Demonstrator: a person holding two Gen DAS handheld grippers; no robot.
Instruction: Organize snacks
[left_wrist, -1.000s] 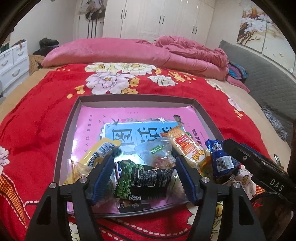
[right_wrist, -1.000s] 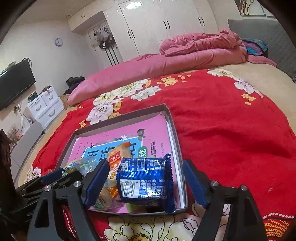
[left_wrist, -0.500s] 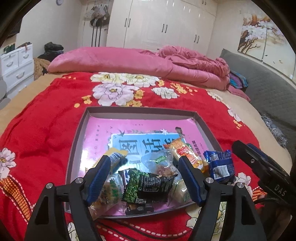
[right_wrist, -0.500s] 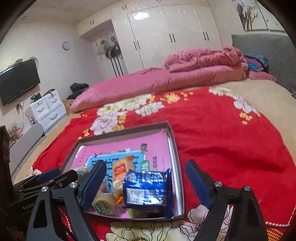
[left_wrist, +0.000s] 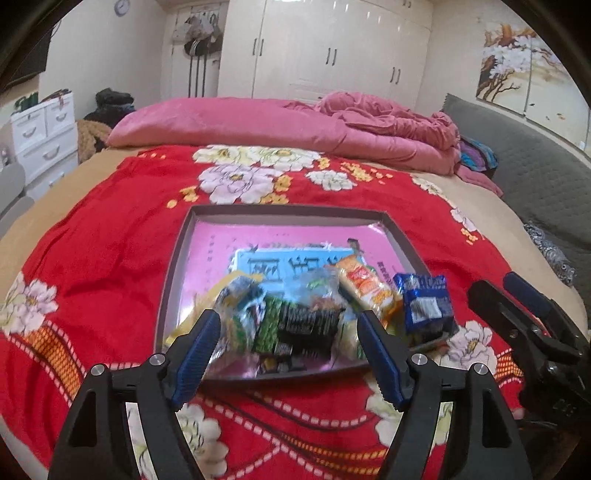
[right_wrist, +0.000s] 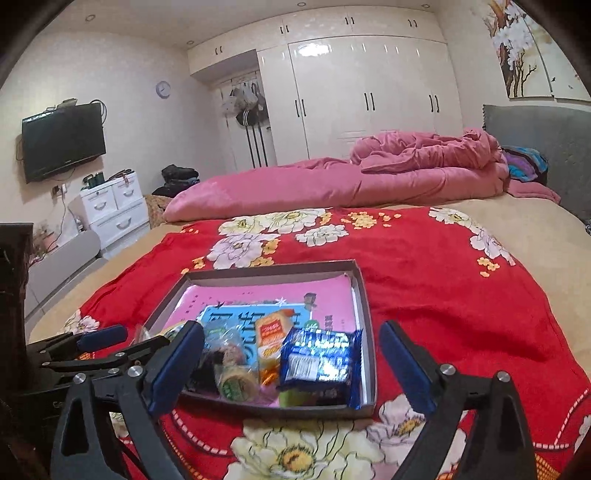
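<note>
Holding both grippers wide open and empty above the near edge of the tray (left_wrist: 173, 266).
I see the left gripper (left_wrist: 288, 349) before the black-green packet (left_wrist: 301, 326); the right gripper (right_wrist: 291, 363) frames the blue packet (right_wrist: 316, 362) in the tray's near right corner.

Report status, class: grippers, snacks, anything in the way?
Left gripper open, empty. Right gripper open, empty. Snacks heaped at near end of tray, blue packet nearest right gripper. Nothing blocking.
</note>
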